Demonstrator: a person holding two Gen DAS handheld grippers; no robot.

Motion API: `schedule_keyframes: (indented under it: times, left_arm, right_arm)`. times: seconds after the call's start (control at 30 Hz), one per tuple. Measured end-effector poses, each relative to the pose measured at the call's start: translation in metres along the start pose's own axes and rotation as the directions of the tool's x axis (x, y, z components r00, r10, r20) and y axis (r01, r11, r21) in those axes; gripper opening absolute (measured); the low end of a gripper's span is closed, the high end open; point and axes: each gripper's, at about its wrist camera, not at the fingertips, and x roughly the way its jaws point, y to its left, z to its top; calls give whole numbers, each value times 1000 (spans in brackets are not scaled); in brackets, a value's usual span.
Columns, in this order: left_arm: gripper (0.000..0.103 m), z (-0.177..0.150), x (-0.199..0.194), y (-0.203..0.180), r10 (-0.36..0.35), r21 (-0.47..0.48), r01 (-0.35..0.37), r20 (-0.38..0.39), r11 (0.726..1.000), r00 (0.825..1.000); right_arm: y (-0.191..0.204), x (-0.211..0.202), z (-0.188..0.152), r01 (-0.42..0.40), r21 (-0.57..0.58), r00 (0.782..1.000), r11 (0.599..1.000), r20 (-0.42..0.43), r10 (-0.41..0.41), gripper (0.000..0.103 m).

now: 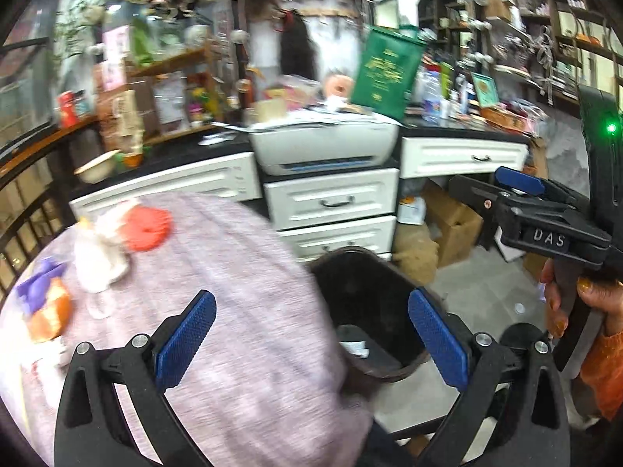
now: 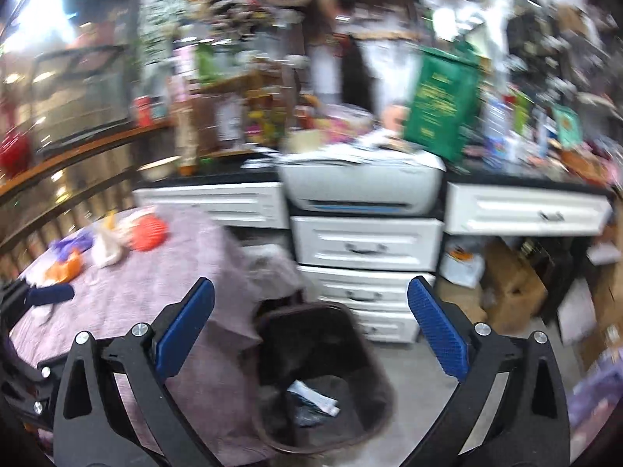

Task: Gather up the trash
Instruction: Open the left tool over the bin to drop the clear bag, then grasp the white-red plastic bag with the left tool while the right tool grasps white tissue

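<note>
Both claws stand wide apart and hold nothing. The left claw (image 1: 311, 334) spreads its two blue, stippled pads on black arms; between them show only the cloth and the bin below, neither touched. The right claw (image 2: 311, 327) is splayed just as wide, its two blue pads equally bare, and nothing touches them. In the left view it appears again at the far right, gripped by a hand (image 1: 568, 303) with orange-painted nails and an orange sleeve.

The bin (image 1: 373, 311) is dark, smooth plastic, roughly rectangular with rounded corners, standing on the pale floor below and just ahead of both claws. From the right claw's camera, the bin (image 2: 323, 381) lies right beneath the gap between the pads, and pale scraps of trash (image 2: 315, 397) lie at its bottom, crumpled and papery; how many I cannot tell.

Left of both claws is a table under a pinkish-grey, woven cloth (image 1: 233, 311). On its far side lie more items: one orange ridged disc (image 1: 150, 229), one white crumpled wad (image 1: 99, 260), and a purple-and-orange wrapper (image 1: 44, 299), all blurred.

Ahead stand white panelled drawers (image 1: 331, 202) with dark handles, three stacked, and a white printer (image 1: 323, 148) on top.
</note>
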Motion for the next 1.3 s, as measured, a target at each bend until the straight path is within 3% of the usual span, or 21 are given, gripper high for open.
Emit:
schedule_keyframes:
  times: [0.17,0.27,0.37,0.5,0.6,0.77,0.87,0.93,1.13,1.23,1.3]
  left_arm:
    - [98,-24,-30,51,98,-72,-98,-5,993,995]
    - [98,-40,-44,74,155,-97,-157,-31,983,987]
    - [98,-57,-55,94,211,-113,-217,-62,970,976]
    - [98,-77,-62,120,224,-146,-238,-107,960,969]
    - [98,-92,-68,151,256,-205,-284,-151,937,955]
    - [98,-105,-77,209,264,-359,-317,-187,878,946]
    - [92,-106,-76,238,241,-460,-308,-201,832,950]
    - [87,-102,-70,250,234,-488,-310,-211,816,949]
    - [75,-89,-27,261,212,-479,-324,-273,815,938]
    - [64,-92,-7,266,211,-477,-349,-319,806,924]
    - [50,-95,-3,268,222,-483,-368,-332,794,917]
  right_arm:
    - [71,17,10,-168,-79,983,983,-90,160,98]
    - [119,26,10,-310,-115,943,944,-163,290,98]
    - [157,31,5,-359,-174,925,917,-201,324,98]
    - [204,37,-5,-411,-242,900,879,-259,350,98]
    - [226,45,-10,-456,-251,874,854,-307,376,98]
    - [243,60,-11,-477,-229,855,848,-342,389,98]
    - [245,72,-8,-475,-205,853,856,-347,390,98]
    - [243,79,-6,-478,-178,847,860,-350,399,98]
    - [232,87,-10,-477,-148,842,866,-361,402,98]
    - [221,89,-12,-471,-132,840,872,-370,397,98]
    - [216,89,-12,-469,-124,839,875,-373,397,98]
